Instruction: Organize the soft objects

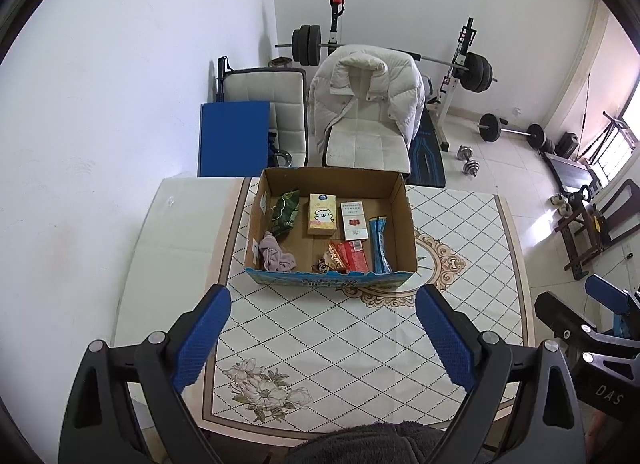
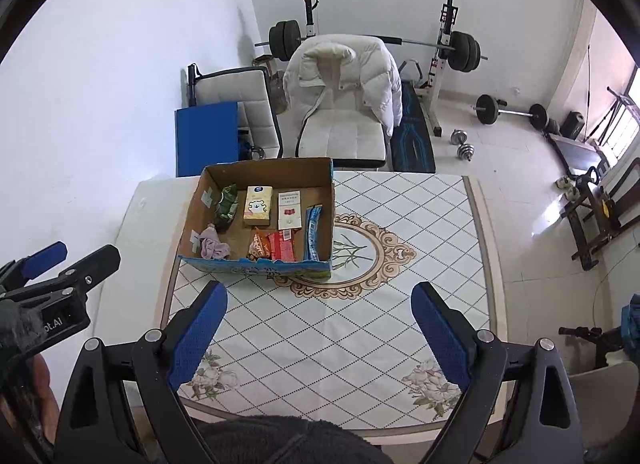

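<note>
Diamond-patterned table (image 1: 360, 344) with cardboard box (image 1: 404, 220), weight bench (image 2: 412, 132) behind (left gripper (image 1: 324, 340), right gripper (image 2: 320, 332) fingers spread, empty).

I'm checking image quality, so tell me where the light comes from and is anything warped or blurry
Left wrist view: daylight enters from the window at right, glare on the floor; fisheye bends the walls. Right wrist view: same bending, box sharp, no blur.

I look into a home room used as a gym: barbell rack (image 1: 460, 64), dumbbells (image 1: 466, 160), jacket-draped chair (image 1: 368, 104), patterned counter (image 1: 320, 336).
</note>
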